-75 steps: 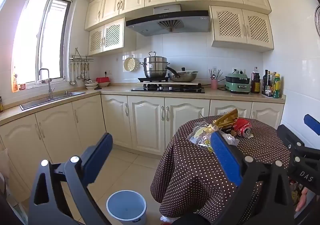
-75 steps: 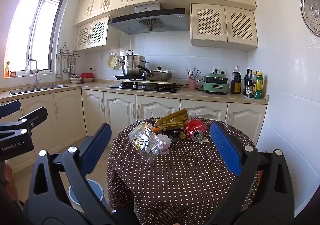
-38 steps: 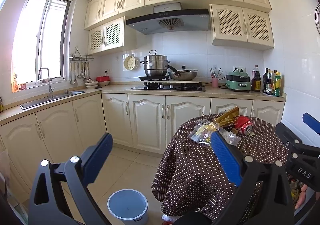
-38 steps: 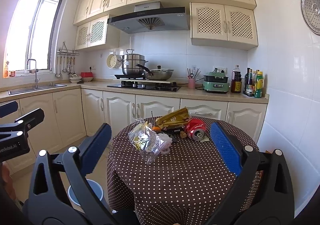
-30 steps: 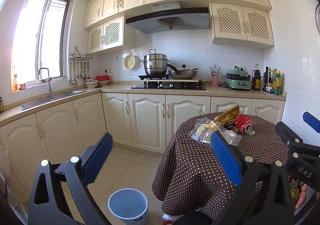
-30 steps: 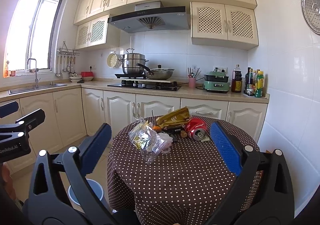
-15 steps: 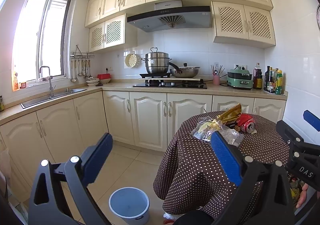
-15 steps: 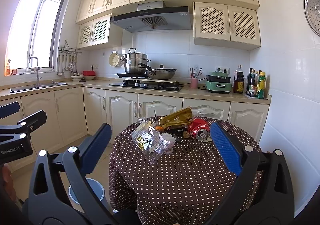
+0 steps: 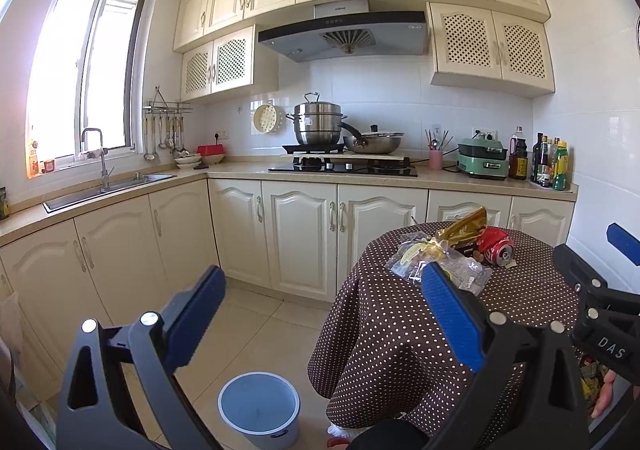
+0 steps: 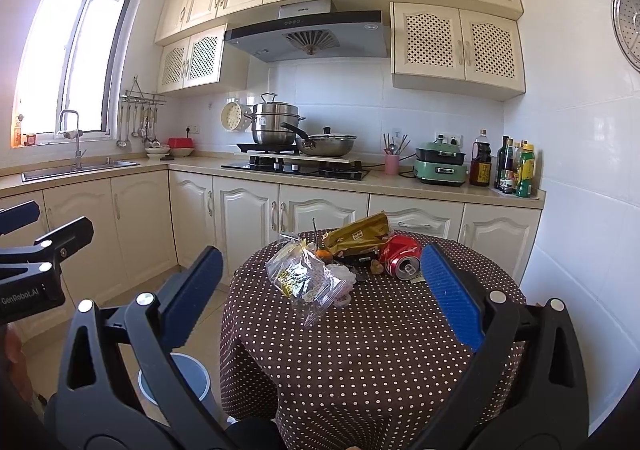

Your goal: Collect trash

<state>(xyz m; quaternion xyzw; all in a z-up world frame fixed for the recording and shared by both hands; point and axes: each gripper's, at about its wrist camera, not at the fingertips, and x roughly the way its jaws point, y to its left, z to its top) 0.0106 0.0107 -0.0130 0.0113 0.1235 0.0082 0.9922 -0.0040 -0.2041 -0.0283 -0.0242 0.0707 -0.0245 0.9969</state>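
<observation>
With both grippers (image 9: 320, 314) (image 10: 320, 290) spread and empty, the bag (image 10: 306, 278) should be pinched mid-body, then carried to the bin (image 9: 259, 408).

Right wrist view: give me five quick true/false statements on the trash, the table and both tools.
1. The red can lies on its side on the table. True.
2. The right tool is shut on the clear plastic bag. False: it is open and holds nothing.
3. The bucket stands on the table. False: it stands on the floor beside it.
4. The left tool is open and empty. True.
5. The gold wrapper lies in the sink. False: it is on the table behind the can.
</observation>
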